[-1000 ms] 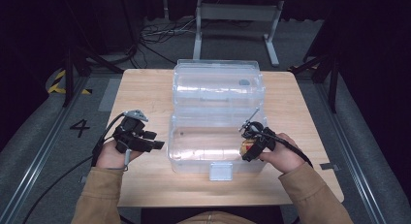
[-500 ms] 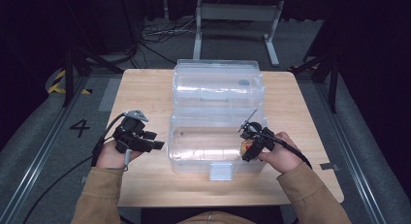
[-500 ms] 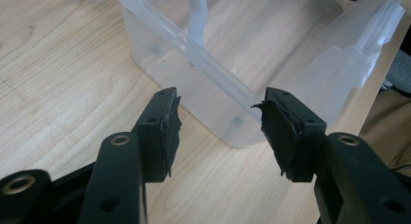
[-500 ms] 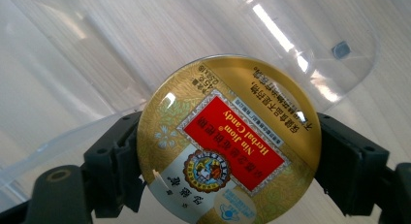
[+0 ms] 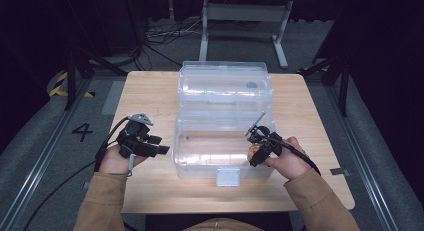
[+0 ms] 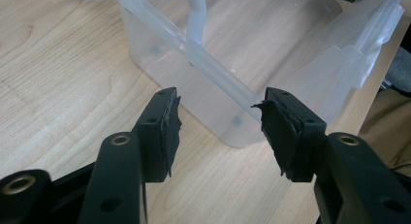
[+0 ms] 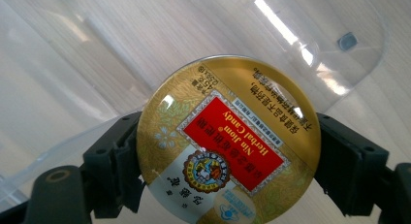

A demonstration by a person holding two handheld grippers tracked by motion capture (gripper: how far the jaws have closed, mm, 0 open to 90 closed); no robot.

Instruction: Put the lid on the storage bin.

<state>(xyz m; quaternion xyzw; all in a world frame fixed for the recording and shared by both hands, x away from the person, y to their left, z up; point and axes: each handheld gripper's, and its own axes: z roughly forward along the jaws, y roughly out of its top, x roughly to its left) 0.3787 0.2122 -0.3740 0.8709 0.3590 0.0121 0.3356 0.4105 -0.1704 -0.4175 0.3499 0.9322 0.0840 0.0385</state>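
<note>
Right gripper view: tin (image 7: 228, 146) clamped between right gripper (image 5: 260, 150) jaws, over bin (image 5: 200, 163) rim at five o'clock; left gripper (image 6: 220, 129) jaws apart, empty, at nine o'clock; placing step likely, next lowering inside, then release.

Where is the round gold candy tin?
The candy tin sits clamped in the right gripper, over the near right part of the open clear plastic box on the wooden table.
</note>
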